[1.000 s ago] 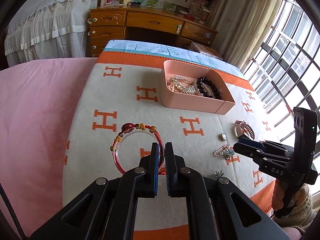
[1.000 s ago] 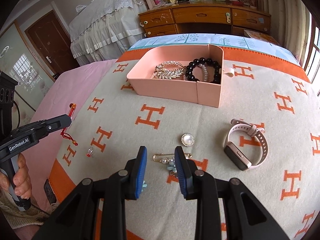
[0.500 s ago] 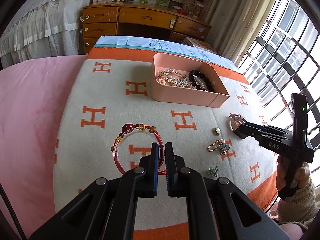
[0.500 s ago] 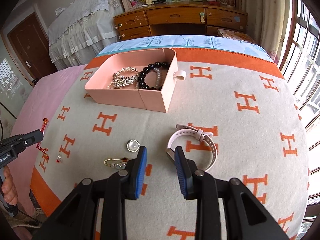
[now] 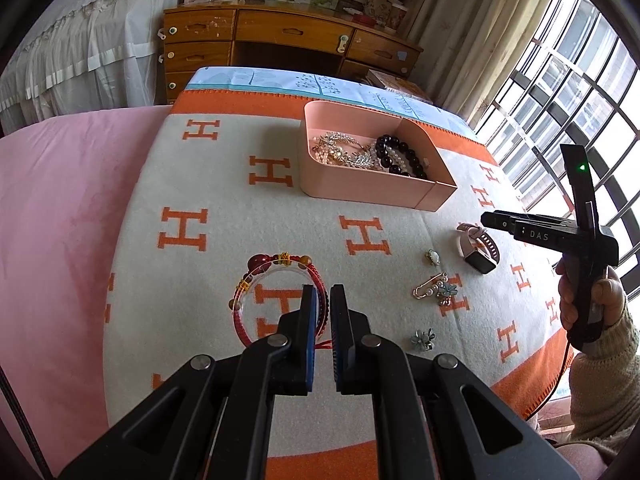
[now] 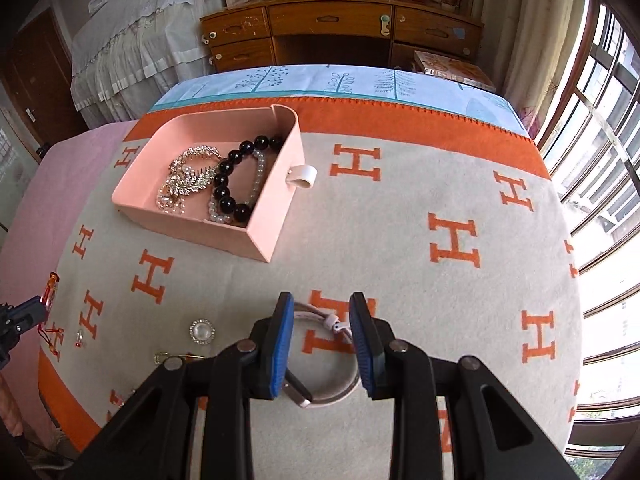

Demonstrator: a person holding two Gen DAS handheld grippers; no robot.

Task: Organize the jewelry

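right hand-held gripper [image 6: 322, 344] | fingers spread | straddling watch [image 6: 328, 360]

Blanket: cream woven throw with orange H letters and orange border [image 6: 400, 216]
Desk: brown wooden, drawered, against far wall [image 6: 332, 28]
Bedcover: white lace, ruffled [image 5: 80, 52]
Window: barred metal grille, right side [image 5: 560, 92]

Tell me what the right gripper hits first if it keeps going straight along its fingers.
Most likely the pink smartwatch: the right gripper is open, with the watch band lying between its fingers on the blanket. The height above it is hard to judge.
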